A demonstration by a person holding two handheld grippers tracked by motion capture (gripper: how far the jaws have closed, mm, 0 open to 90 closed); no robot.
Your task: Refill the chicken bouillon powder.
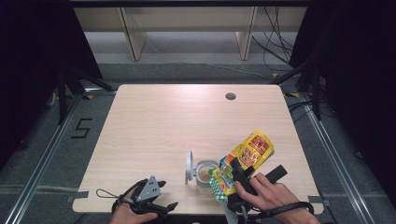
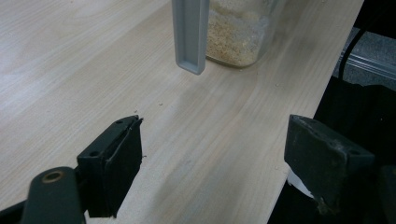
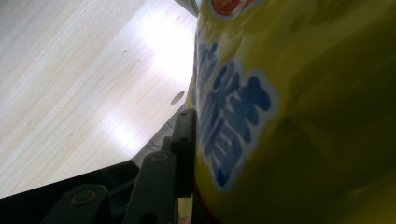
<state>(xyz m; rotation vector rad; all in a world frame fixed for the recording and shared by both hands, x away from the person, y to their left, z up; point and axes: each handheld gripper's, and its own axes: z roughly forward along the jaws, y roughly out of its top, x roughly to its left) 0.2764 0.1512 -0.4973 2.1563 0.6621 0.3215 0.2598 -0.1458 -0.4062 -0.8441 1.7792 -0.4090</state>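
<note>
A clear container point(image 1: 206, 173) with pale crumbs inside stands near the table's front edge, its grey hinged lid point(image 1: 189, 167) flipped up on its left. My right gripper point(image 1: 241, 181) is shut on a yellow snack bag point(image 1: 248, 155), which is held tilted, its lower end beside the container's mouth. In the right gripper view the bag point(image 3: 289, 112) is pressed against one black finger point(image 3: 184, 140); the other finger is hidden behind it. My left gripper point(image 1: 156, 201) rests open at the front edge, left of the container. Its view shows the container point(image 2: 238, 32) and lid point(image 2: 190, 35) beyond the spread jaws.
The wooden table point(image 1: 163, 126) has a round cable hole point(image 1: 230, 96) at the back right. Wooden shelving point(image 1: 135, 32) and loose cables point(image 1: 275, 42) lie on the floor beyond. A thin loop of cable point(image 1: 105, 193) trails left of my left gripper.
</note>
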